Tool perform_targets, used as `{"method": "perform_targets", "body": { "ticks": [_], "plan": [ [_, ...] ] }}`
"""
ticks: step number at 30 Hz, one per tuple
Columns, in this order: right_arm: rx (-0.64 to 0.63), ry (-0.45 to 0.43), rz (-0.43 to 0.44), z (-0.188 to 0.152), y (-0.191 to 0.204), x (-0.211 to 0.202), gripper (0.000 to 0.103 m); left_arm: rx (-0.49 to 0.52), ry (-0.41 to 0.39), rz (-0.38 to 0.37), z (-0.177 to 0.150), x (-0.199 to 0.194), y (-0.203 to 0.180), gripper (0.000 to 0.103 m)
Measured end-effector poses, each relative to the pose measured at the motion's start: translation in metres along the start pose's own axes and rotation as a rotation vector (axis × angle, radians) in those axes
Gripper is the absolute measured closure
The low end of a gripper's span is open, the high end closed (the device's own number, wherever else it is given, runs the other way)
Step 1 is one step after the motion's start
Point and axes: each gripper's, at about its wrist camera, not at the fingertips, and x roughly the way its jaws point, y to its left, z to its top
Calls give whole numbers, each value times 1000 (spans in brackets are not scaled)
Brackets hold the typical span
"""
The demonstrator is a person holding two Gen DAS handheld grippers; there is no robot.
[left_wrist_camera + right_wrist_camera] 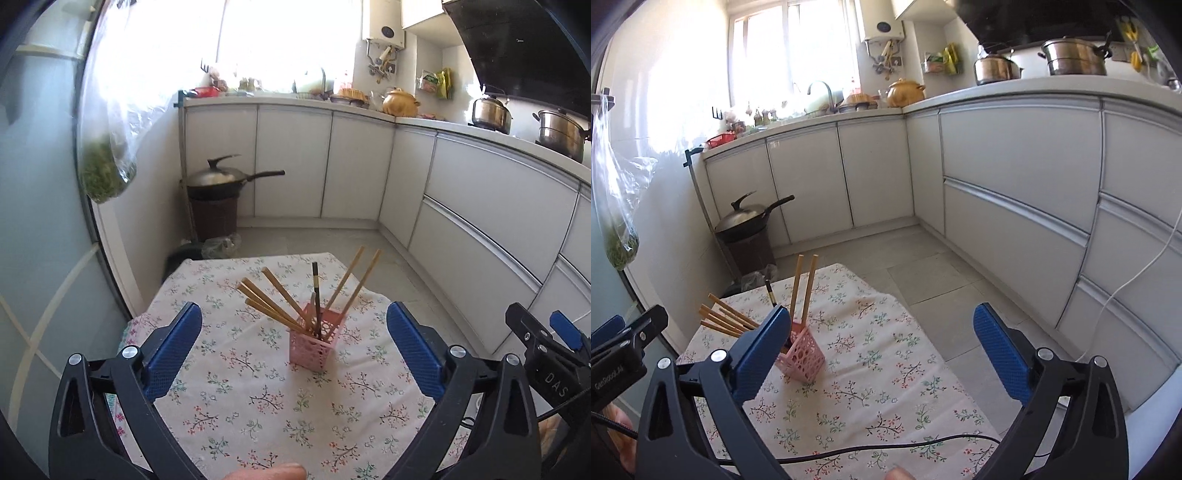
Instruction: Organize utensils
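Observation:
A pink perforated utensil holder (pixel 316 341) stands upright on a floral tablecloth (pixel 258 398). Several wooden chopsticks (pixel 273 299) and one dark chopstick (pixel 316 291) lean out of it. My left gripper (pixel 293 325) is open and empty, just in front of the holder. In the right wrist view the holder (pixel 803 356) sits at the left, partly hidden behind my left finger (pixel 759 356), with chopsticks (pixel 803 291) sticking up. My right gripper (pixel 882 328) is open and empty, to the right of the holder.
The small table ends near the floor tiles (pixel 923 273). White cabinets (pixel 480 206) run along the back and right. A wok on a brown bin (pixel 216 184) stands in the corner. A bag of greens (pixel 105 177) hangs at left. A black cable (pixel 871 448) crosses the cloth.

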Motion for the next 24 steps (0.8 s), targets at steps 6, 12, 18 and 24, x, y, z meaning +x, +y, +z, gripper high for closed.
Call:
{"method": "perform_targets", "body": {
  "ticks": [6,12,18,24],
  "plan": [
    [-25,21,-25,2,9,-8,6,28,-50,8,3,-17,-12,7],
    [-5,0,-35,5,6,-19,6,36,-60,49,4,-20,-15,7],
    [-9,13,-33,3,8,-17,6,28,-52,51,5,-18,-13,7],
    [8,28,-32,5,4,-13,6,25,-38,52,4,-15,-13,7]
  ]
}}
